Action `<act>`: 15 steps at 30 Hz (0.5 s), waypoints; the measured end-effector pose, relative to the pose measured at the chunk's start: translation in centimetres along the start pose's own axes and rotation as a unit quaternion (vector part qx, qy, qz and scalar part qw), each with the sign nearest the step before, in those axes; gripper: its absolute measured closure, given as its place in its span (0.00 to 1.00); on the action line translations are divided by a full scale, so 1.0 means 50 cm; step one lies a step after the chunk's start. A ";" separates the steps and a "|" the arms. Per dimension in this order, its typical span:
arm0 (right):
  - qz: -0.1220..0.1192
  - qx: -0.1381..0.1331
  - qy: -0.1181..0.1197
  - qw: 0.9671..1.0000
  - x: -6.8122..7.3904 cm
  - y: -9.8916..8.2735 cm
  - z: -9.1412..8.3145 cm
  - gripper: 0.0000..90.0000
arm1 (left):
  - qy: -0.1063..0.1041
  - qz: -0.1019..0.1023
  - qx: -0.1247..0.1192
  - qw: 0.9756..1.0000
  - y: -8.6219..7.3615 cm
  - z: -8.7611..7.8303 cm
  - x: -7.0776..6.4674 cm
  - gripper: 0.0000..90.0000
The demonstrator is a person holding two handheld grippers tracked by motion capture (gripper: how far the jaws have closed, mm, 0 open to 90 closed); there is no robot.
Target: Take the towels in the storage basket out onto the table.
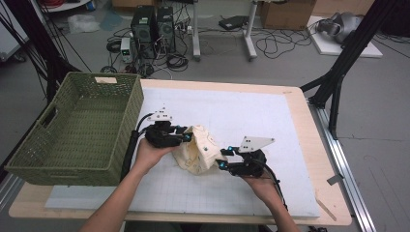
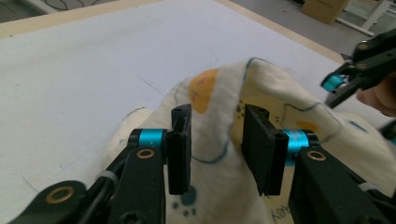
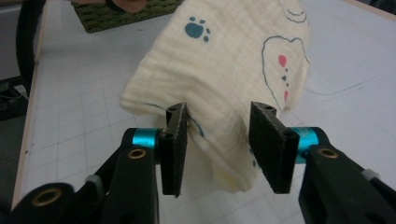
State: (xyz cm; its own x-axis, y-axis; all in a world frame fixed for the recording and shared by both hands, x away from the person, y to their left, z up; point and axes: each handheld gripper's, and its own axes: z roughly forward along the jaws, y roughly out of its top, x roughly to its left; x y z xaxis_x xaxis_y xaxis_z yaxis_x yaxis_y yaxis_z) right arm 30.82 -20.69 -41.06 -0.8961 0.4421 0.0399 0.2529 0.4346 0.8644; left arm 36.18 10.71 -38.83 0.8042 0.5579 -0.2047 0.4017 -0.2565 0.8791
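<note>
At the frame's centre, the cloth (image 1: 197, 155) is bunched on the tabletop (image 1: 270, 116) between both grippers, left (image 1: 185, 137) and right (image 1: 223, 158), fingers apart around folds, unclamped. Closed shallowly, the cloth could be missed or only one layer pinched.

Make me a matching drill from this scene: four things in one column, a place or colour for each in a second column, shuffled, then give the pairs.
Things
1. basket
2. cloth
3. left gripper
4. right gripper

Places or colours
A. cream with printed shapes, bunched mid-table
B. at the cloth's near right edge, jaws apart around a fold
C. green, at the table's left edge
D. at the cloth's left side, jaws apart with cloth between them

Pairs: 1-C, 2-A, 3-D, 4-B
</note>
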 end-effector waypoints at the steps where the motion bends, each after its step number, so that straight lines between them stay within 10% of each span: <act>1: 0.000 0.001 0.003 1.000 -0.002 -0.001 0.000 0.70 | 0.001 0.003 -0.005 1.000 -0.002 -0.007 -0.004 0.64; 8: 0.002 0.009 0.016 1.000 -0.008 -0.003 -0.007 0.86 | 0.001 -0.016 -0.009 1.000 -0.038 -0.039 -0.026 0.49; 15: 0.003 0.006 0.010 1.000 -0.020 -0.004 -0.025 0.88 | 0.008 -0.011 0.048 0.999 -0.084 -0.013 -0.043 0.49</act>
State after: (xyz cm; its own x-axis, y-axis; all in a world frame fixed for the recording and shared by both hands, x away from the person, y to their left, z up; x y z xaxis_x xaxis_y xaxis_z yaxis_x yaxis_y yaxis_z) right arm 31.20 -22.19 -40.67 -0.9016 0.4291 0.0541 0.2615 0.4413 0.8584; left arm 32.47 11.10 -41.78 0.7875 0.5771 -0.2164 0.4606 -0.3176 0.8288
